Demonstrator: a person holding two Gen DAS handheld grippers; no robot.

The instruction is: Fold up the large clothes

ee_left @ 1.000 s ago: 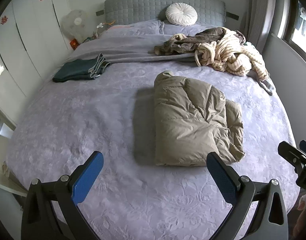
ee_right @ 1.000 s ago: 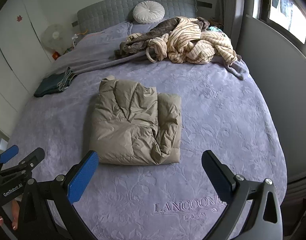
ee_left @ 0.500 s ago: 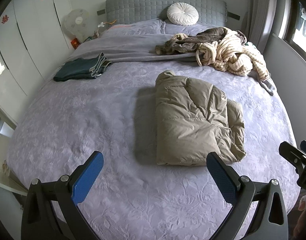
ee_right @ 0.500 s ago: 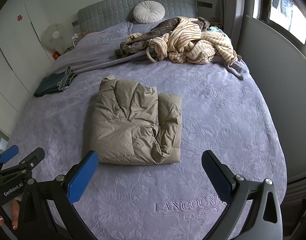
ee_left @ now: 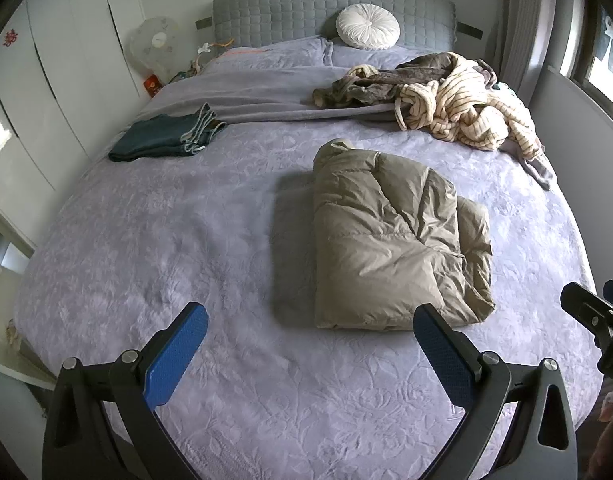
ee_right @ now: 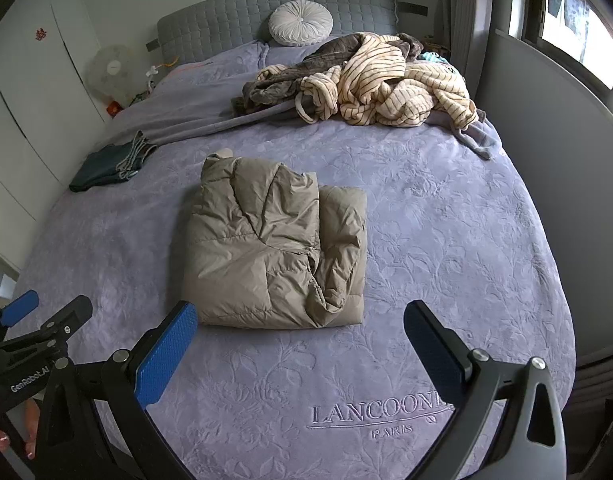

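A big bed (ee_left: 154,248) with a purple cover holds a folded tan puffy coat (ee_left: 390,240), folded dark jeans (ee_left: 162,138), a messy pile of clothes (ee_left: 446,100) and a round white pillow (ee_left: 367,32).

Soft daylight enters from the window (ee_right: 586,32) at right, shadows faint, focus sharp, edges strongly fisheye-bent and vignetted.

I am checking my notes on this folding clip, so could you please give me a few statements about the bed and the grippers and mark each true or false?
1. The khaki puffer jacket lies folded on the bedspread. True.
2. The left gripper is shut on the jacket. False: it is open and holds nothing.
3. The striped garments near the headboard are neatly folded. False: they lie in a crumpled heap.
4. The right gripper is open. True.
5. Folded dark jeans lie apart from the jacket. True.
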